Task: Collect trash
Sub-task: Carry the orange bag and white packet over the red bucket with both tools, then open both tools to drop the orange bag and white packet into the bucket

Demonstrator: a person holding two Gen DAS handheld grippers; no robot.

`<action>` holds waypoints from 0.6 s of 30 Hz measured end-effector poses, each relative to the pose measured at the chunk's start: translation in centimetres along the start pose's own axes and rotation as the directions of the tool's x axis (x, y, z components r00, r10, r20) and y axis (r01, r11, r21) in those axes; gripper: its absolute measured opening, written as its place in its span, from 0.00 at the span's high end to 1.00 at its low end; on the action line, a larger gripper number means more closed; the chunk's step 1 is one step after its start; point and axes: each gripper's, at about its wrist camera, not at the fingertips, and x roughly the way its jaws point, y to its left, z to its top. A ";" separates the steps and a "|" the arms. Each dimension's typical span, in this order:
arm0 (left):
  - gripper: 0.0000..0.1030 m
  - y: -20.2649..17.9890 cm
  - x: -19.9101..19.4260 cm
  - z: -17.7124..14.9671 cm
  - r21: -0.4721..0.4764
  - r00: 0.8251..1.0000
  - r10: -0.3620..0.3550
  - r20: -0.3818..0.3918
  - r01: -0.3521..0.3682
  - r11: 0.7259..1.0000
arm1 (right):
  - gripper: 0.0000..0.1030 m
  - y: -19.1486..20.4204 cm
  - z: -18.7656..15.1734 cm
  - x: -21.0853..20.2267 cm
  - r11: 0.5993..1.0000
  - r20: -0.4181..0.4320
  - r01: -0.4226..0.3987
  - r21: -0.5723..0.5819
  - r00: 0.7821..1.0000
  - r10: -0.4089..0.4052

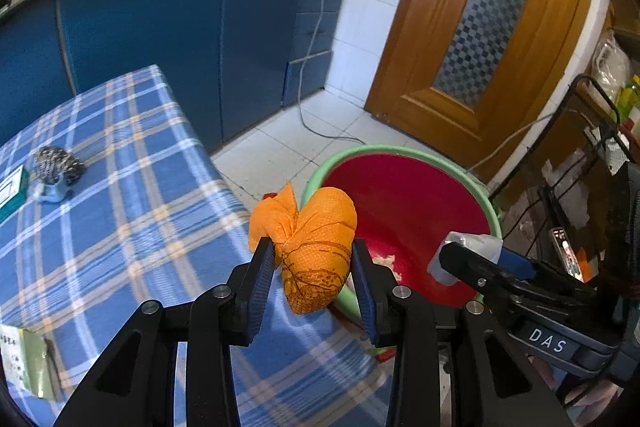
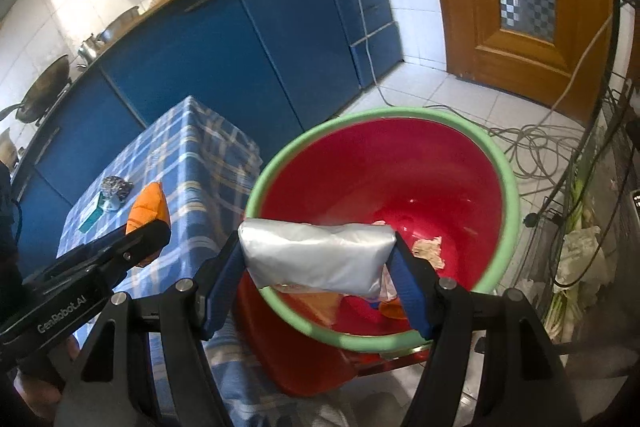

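While both tongs are loaded, the left gripper (image 1: 314, 259) is clamped on an orange crumpled wrapper (image 1: 310, 247) at centre of the left wrist view, pads pinching its wrinkled lower half; the bundle sits over the table edge, just beside the bin rim. Right gripper (image 2: 320, 259) stands wide but closed on a silver foil packet (image 2: 316, 255), held end to end across centre frame, over the near rim of the bin (image 2: 508, 163). Both pieces look light, soft and crushable. The foil looks slick, so an end grip could slip; a mid-body pinch seems safer. The orange one is dotted, creased and bunched like a knot, so it likely grips easily anywhere. Bin: red glossy plastic bowl shape, green rim, paper scraps (image 2: 430, 251) on the bottom. Blue plaid tablecloth (image 1: 132, 163) at left, with a dark knitted lump (image 1: 58, 165) at far left. Blue cabinets (image 1: 160, 27) above, white floor tiles (image 1: 280, 143) between.
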 end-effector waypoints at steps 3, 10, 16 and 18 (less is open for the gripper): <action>0.62 -0.7 0.7 0.1 0.013 1.000 -0.002 -0.011 0.003 1.000 | 0.31 -1.1 0.0 0.3 1.000 -0.008 0.008 0.012 1.000 -0.008; 0.61 -2.2 2.6 0.5 0.041 0.999 0.000 -0.043 0.002 0.999 | 0.31 -2.5 -0.2 1.1 0.999 -0.025 0.024 0.036 0.999 -0.023; 0.61 -3.4 4.1 0.7 0.068 0.998 0.003 -0.068 0.002 0.998 | 0.31 -3.7 -0.4 1.8 0.998 -0.040 0.031 0.054 0.999 -0.029; 0.60 -3.7 4.5 0.7 0.075 0.997 0.005 -0.071 0.000 0.997 | 0.31 -4.0 -0.4 2.1 0.998 -0.044 0.033 0.056 0.999 -0.030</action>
